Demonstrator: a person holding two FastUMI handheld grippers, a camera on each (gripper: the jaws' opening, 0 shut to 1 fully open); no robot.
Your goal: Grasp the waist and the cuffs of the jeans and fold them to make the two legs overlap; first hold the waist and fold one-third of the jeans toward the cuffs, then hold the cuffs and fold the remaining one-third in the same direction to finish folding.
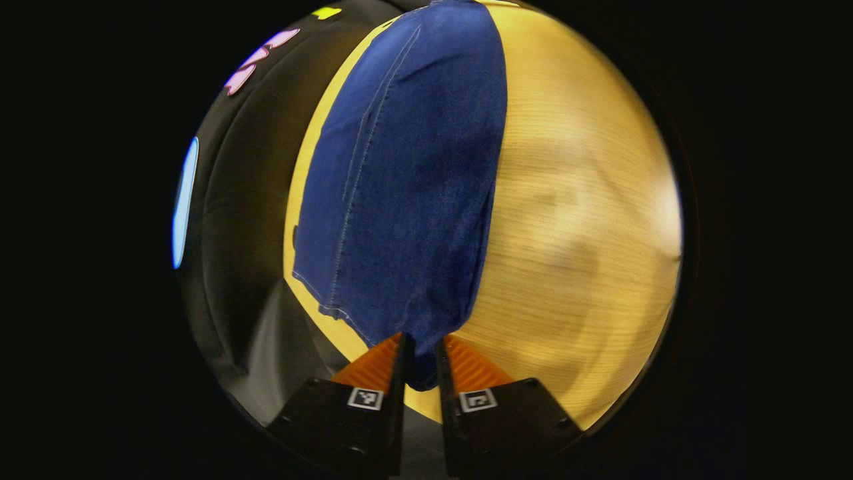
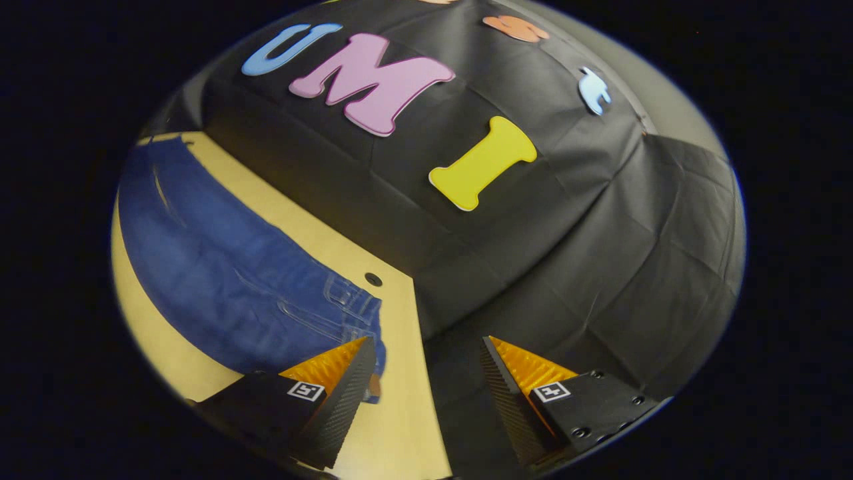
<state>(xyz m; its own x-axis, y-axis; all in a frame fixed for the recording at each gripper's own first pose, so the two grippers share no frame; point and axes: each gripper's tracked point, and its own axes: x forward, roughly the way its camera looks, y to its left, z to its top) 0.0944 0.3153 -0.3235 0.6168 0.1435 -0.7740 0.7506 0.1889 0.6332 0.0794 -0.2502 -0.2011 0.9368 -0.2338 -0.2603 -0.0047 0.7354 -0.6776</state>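
Observation:
Dark blue jeans (image 1: 406, 173) lie lengthwise on the light wooden table (image 1: 580, 233), their legs overlapped, running away from me in the left gripper view. My left gripper (image 1: 420, 353) is shut on the near end of the jeans, with denim bunched between its fingers. In the right gripper view the jeans (image 2: 220, 273) lie at the left, the waistband with belt loops (image 2: 353, 303) nearest. My right gripper (image 2: 426, 353) stands open beside the waist over the table's corner, with nothing between its fingers; its left finger (image 2: 340, 380) overlaps the waistband in the view.
The table's far edge and corner (image 2: 400, 313) meet the black cloth wall (image 2: 533, 253). A small dark hole (image 2: 373, 279) sits in the tabletop near the waist. Bare wood (image 1: 586, 200) stretches right of the jeans.

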